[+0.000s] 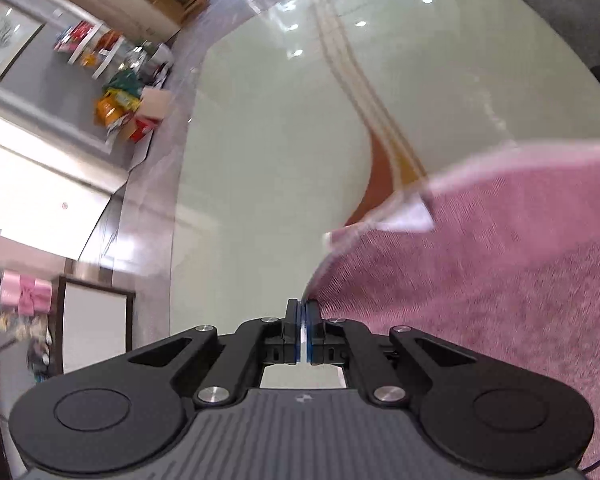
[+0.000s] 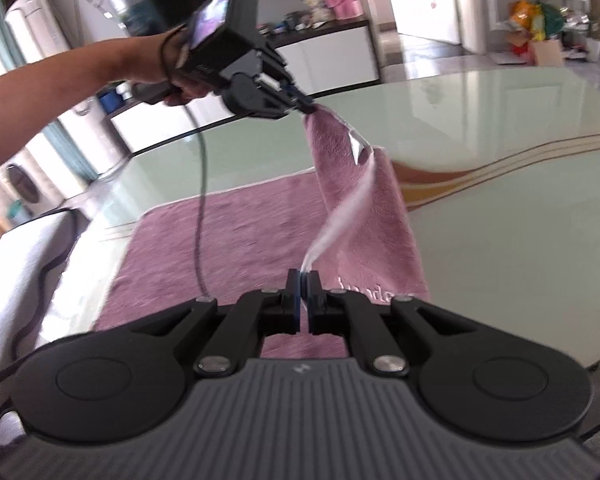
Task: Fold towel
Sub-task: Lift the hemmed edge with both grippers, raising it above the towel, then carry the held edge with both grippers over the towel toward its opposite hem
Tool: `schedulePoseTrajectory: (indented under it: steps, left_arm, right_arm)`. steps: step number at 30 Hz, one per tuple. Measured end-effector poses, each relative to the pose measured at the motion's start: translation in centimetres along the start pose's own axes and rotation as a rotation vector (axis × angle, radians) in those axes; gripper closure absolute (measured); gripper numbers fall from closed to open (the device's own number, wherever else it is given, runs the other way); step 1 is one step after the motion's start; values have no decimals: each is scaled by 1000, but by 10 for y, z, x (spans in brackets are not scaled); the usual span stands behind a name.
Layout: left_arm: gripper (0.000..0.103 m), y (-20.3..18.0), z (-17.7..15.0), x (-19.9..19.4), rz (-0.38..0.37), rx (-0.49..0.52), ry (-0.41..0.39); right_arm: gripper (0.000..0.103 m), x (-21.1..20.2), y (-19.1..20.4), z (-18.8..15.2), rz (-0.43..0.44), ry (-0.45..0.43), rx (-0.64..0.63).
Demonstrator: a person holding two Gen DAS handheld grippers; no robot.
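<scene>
towel (image 1: pixel 500 300) blurred, cut off right

We see bare worktop (image 2: pixel 520 220) right of the towel (image 2: pixel 228 240); its lifted edge and a dangling cable (image 2: pixel 199 200) cross our middle path.

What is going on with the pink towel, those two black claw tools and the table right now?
Towel: partly lifted, one edge raised off the table, the rest lying flat.
Left gripper: shut on a towel corner, held in a hand above the table.
Right gripper: shut on the towel's white-trimmed edge.
Table: glossy, bearing the towel's flat part.
</scene>
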State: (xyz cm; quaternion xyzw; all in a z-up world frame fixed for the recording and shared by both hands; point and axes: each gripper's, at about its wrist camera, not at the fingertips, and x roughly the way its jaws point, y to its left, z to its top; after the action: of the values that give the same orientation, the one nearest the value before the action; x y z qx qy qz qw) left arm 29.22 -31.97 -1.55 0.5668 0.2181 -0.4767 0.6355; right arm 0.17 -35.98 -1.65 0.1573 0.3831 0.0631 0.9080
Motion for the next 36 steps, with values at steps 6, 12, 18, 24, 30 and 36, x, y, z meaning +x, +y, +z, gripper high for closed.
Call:
schedulePoseTrajectory:
  steps: [6,12,18,24,30,36]
  left_arm:
    - [100,0,-35,-13,13,-38,15]
    - [100,1,-69,-24,41,-72,30]
    - [100,0,-98,-33,55,-95,46]
    - [100,1,-127,-41,82,-119,57]
    - [100,1,-155,-45,89,-143,61]
    - [100,-12,-186,-42,86,-155,80]
  right_arm:
    - [100,10,26,-10,80,49,-25]
    - [100,24,59,-13,145,80,-77]
    - [100,40,87,-17,185,103,-116]
    - [100,51,110,-20,217,119,-145]
    - [100,61,124,-21,235,144,-161]
    - [100,75,140,-26,268,191,-197]
